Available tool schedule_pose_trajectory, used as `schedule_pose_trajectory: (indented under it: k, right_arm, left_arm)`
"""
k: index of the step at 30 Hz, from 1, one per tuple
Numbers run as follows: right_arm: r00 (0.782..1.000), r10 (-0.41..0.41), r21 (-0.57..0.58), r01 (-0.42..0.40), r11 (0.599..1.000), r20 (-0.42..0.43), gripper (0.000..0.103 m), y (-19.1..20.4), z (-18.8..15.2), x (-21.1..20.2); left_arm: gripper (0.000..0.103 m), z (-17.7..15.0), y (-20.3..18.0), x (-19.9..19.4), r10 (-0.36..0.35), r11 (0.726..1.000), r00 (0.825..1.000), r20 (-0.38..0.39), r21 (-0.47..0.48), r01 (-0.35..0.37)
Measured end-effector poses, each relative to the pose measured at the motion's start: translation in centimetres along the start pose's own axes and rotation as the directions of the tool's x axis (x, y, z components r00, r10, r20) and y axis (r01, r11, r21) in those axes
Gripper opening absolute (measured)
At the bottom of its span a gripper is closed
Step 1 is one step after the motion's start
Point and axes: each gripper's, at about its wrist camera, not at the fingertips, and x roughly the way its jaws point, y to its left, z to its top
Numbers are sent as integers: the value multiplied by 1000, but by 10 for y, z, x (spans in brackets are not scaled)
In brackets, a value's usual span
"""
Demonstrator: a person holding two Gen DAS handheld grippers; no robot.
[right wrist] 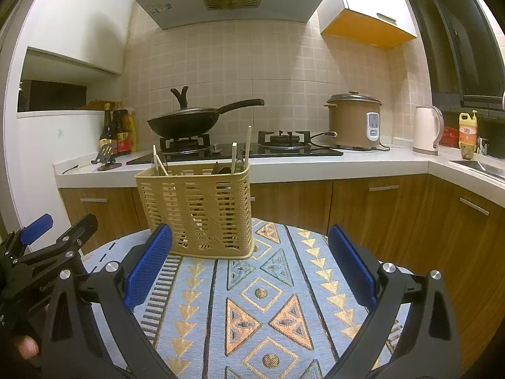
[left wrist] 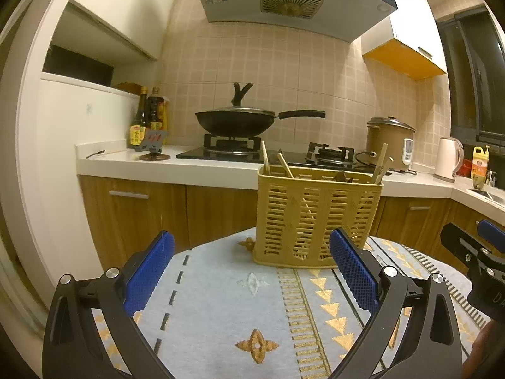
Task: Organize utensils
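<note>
Right wrist: basket (right wrist: 202,208) beyond spread tool (right wrist: 249,246).

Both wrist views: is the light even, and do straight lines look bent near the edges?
Left wrist view: warm, yellowish light, dark vignette in the corners, counter edge curves; the basket is sharp. Right wrist view: same warm cast, cabinets bow outward at the right, window is nearly black; the tablecloth pattern is clear, without glare.
</note>
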Motion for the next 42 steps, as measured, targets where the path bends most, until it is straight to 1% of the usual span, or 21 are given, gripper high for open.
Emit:
schedule_pose_trajectory:
  k: [11,30,42]
  right_arm:
    - [1000,1,15,-1,1000,-7,95,-2,0,2]
    - [1000,1,8,-1,1000,-19,95,1,-1,4]
    - [1000,2,7,-2,1000,-22,95,2,-2,5]
  left_arm:
    - [95,1,0,1,8,1000,1000,3,7,-8]
    - [95,1,-4,-2,16,1000,1000,2,27,-16]
    - [95,1,-3,-1,17,1000,1000,-10,15,-17]
